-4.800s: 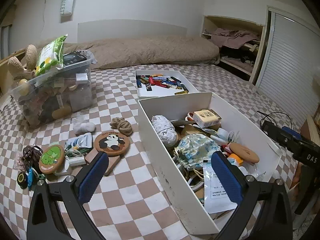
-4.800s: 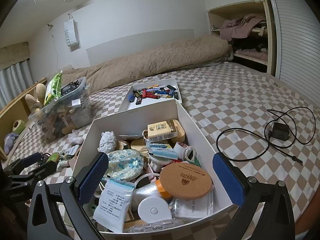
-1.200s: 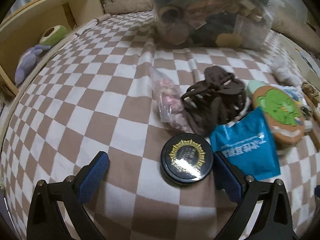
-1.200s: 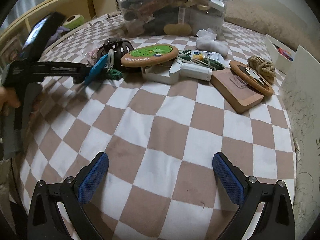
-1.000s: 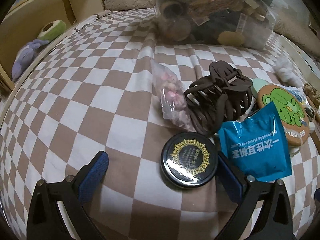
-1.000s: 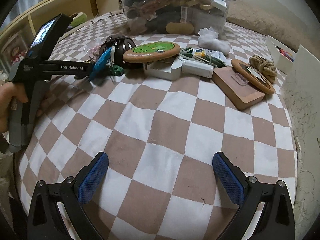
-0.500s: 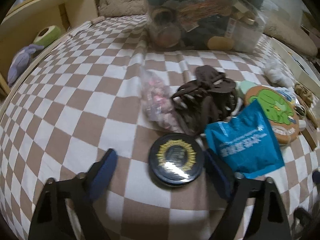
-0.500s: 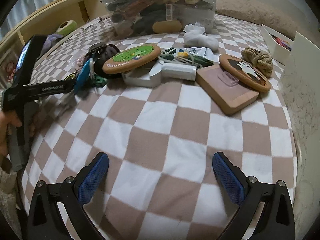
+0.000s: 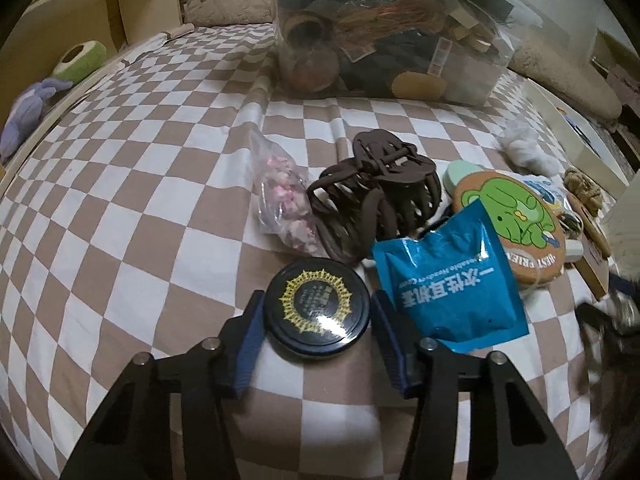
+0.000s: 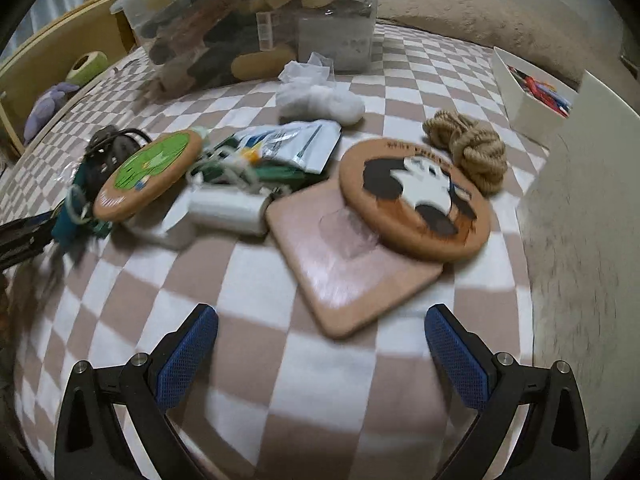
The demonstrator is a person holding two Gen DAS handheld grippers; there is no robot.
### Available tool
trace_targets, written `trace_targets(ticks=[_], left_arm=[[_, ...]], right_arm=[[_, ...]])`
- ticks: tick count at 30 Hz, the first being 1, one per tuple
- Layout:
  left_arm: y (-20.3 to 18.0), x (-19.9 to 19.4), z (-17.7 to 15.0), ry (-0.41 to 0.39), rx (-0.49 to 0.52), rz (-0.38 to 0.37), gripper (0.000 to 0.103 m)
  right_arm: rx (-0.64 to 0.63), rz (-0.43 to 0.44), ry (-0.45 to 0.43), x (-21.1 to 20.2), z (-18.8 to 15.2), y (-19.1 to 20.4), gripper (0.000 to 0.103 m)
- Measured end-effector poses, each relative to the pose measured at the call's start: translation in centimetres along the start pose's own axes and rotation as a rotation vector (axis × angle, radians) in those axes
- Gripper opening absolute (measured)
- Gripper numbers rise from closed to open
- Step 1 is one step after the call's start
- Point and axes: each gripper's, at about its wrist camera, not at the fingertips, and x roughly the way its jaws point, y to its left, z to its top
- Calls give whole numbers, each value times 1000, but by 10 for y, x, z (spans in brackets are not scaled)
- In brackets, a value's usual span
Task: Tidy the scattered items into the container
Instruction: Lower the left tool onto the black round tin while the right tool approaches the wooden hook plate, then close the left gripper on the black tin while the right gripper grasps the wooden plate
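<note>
A black round tin [image 9: 318,308] with a gold sunburst lid lies on the checkered bedspread. My left gripper [image 9: 318,336] is closing on it, and both blue pads touch its sides. Beside it lie a blue packet [image 9: 452,288], a brown hair claw [image 9: 372,204], a small bag of pink bits [image 9: 282,204] and a frog coaster [image 9: 512,224]. My right gripper [image 10: 320,344] stands open over bare bedspread, just short of a wooden board [image 10: 340,264] that carries a panda coaster [image 10: 416,200]. The white container's wall [image 10: 580,200] rises at the right.
A full clear plastic bin [image 9: 400,28] stands behind the pile. A rope knot [image 10: 472,148], a white roll [image 10: 228,208], a white wad [image 10: 320,104] and foil packets [image 10: 296,144] lie scattered. A small tray of coloured sticks [image 10: 532,92] sits far right. A wooden shelf edge [image 9: 100,32] borders the left.
The left jaws have come in from wide open to the sides of the black tin. The right gripper has moved toward the wooden board and panda coaster, which now sit closer.
</note>
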Motion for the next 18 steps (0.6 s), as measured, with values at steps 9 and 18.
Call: trace_targets(ticks=[9,18], left_arm=[[1,-2,-1,-4,-26,-5,50],[1,-5,-3,8,-61,-27,50]], right_arm=[[-36,19,-32,15,13,-4,103],[-111,4,-108,2,3,13,65]])
